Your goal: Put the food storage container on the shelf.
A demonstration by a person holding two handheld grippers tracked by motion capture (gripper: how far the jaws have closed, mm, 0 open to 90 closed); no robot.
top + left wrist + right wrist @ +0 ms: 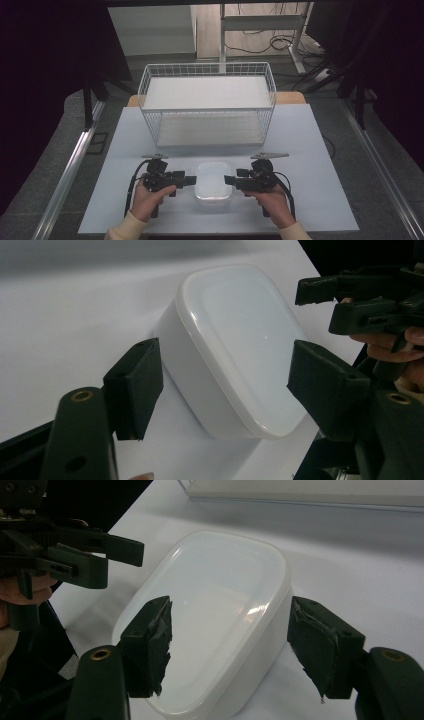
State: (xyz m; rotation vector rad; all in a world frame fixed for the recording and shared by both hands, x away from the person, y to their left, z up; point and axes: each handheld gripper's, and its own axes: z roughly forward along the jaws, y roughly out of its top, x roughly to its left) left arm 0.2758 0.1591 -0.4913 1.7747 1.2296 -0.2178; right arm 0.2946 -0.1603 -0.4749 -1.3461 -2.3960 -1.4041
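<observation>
Lidded white plastic container (213,186) sits flat on the pale surface (310,150), close to the near edge and about midway between the left and right edges. Its lid is on, smooth and rounded at the corners, and the translucent walls below it rest on the surface.

Left tool (189,180) lies level just beside the container's left side, gripped by the person's left hand (148,196). In the left gripper view its two black jaws stand wide apart, one at each end of the container's near side; the pads (136,385) do not press on the plastic, and bare surface shows between the left pad and the wall.

Right tool (229,180) mirrors it at the container's right side, held by the right hand (271,198). In the right gripper view its jaws are also spread wide, with the container's end between them. The worn right pad (320,647) stands clear of the wall; the left pad overlaps the lid in the picture, and I cannot tell whether it touches.

Each tool's tip points at the other across the lid, and each gripper view shows the opposite tool beyond the far side of the container.

White wire basket (207,102) stands well apart from the container, toward the far edge of the surface, with a white board lying in it
</observation>
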